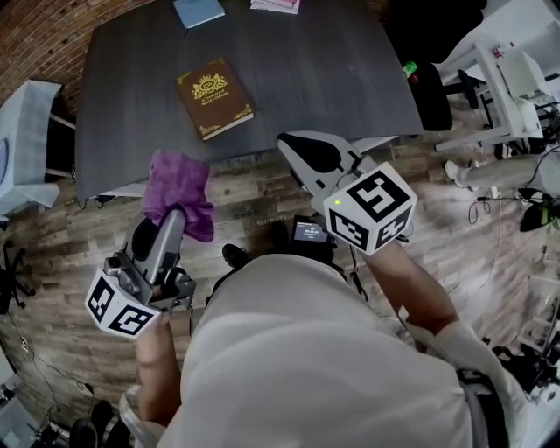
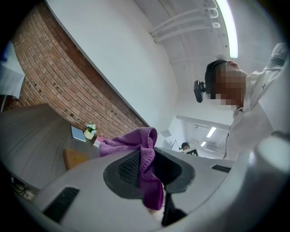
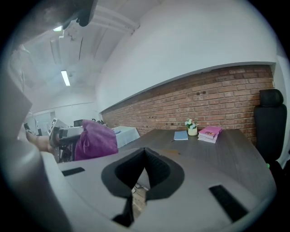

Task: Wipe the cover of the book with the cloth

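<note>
Book (image 1: pixel 215 98) lies flat on the dark table (image 1: pixel 306 79), cover up w/ gold ornament, in the near-left part close to the front edge; nothing touches it. Purple cloth (image 1: pixel 179 192) isn't on it: it's pinched in my left gripper (image 1: pixel 172 214), bunched over the tips and hanging down btw the jaws, held off the table over the wood floor (image 1: pixel 254 188), just in front of the near edge. My right gripper (image 1: pixel 317 156) is alongside on the right, jaws pressed together w/ nothing in them, tips by the table edge, apart from cloth and book. At the table's far side: a blue booklet (image 1: pixel 199 11), a pink stack of books (image 1: pixel 276 5), and a small flower pot (image 3: pixel 192 128) btw them, near the brick wall (image 3: pixel 217 97). Black chair (image 1: pixel 433 92) at the table's right end.
</note>
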The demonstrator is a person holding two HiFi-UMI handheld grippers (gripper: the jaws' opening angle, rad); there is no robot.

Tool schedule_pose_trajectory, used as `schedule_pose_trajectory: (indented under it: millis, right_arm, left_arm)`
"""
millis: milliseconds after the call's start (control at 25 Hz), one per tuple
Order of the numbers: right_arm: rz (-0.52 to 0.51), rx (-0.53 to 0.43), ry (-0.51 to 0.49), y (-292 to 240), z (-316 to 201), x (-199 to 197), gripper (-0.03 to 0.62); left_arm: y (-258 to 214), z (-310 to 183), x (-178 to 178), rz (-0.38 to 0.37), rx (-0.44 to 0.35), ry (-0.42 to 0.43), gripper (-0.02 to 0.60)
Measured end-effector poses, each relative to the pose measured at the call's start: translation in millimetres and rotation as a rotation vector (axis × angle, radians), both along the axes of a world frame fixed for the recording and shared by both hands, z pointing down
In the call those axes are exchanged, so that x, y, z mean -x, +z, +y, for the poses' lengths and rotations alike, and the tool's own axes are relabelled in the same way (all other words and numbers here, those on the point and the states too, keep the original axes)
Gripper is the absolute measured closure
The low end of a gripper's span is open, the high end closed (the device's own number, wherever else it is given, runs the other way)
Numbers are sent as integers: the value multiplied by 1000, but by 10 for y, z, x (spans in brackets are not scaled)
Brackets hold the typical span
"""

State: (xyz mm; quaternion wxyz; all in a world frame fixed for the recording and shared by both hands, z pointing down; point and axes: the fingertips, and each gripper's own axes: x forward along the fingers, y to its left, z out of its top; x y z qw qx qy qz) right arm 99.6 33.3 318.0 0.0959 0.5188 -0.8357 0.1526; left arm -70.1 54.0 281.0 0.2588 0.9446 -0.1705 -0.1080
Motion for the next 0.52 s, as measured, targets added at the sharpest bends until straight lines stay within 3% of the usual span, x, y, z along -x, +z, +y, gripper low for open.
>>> schedule_pose_trajectory:
  millis: [520]
  right_arm:
    - [17,19,44,126,113,227,582]
  left_arm:
    - [89,66,111,30,23,62,508]
